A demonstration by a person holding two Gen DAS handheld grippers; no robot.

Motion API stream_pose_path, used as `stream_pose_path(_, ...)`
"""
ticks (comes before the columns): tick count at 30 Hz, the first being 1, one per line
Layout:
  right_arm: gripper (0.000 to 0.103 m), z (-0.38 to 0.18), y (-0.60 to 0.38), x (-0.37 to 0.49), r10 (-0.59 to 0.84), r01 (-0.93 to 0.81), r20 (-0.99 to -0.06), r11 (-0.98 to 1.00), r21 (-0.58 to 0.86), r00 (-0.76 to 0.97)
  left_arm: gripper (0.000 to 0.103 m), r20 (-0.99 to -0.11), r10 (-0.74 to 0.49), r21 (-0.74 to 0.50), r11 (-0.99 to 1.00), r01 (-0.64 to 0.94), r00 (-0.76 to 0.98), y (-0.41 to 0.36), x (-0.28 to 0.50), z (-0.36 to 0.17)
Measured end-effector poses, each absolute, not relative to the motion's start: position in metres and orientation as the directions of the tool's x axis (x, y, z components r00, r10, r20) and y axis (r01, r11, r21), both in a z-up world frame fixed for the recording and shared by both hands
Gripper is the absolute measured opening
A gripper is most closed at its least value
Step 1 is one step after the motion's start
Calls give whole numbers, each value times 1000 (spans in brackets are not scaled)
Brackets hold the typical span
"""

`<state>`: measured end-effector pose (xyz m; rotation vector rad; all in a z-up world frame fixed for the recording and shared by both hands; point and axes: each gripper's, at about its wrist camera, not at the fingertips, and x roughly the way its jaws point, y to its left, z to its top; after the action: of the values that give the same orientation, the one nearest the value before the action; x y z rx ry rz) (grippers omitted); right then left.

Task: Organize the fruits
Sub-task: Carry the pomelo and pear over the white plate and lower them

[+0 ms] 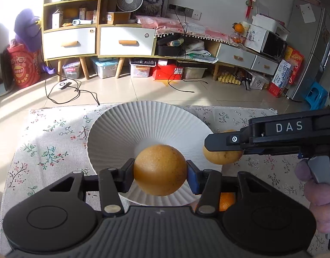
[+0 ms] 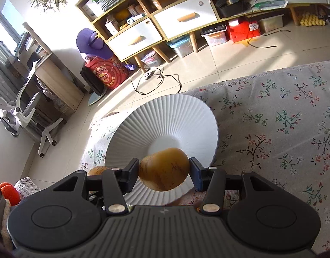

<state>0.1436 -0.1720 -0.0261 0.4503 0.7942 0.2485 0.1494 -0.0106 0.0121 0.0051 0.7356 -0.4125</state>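
My left gripper (image 1: 160, 171) is shut on a round yellow-orange fruit (image 1: 160, 157), held just above the near part of a white ribbed plate (image 1: 143, 124). To its right, a finger (image 1: 220, 143) of the other gripper lies across a second yellow fruit (image 1: 223, 158) beside the plate's right rim. In the right wrist view my right gripper (image 2: 164, 169) is shut on that second fruit (image 2: 165, 174) over the plate (image 2: 171, 120). The first fruit (image 2: 98, 169) peeks out at its left. A small orange (image 1: 227, 202) lies on the cloth, half hidden under my left gripper.
The plate stands on a floral tablecloth (image 1: 46, 150) near the table's far edge. A person's hand (image 1: 315, 185) grips the right tool. Orange round things (image 2: 8, 191) sit at the far left beside a woven basket (image 2: 25, 186). Shelves, boxes and cables fill the floor beyond.
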Motion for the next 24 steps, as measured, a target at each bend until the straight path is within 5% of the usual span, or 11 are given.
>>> stream_pose_path(24, 47, -49, -164, 190, 337, -108, -623, 921, 375, 706, 38, -630, -377, -66, 897, 437, 679, -26, 187, -27)
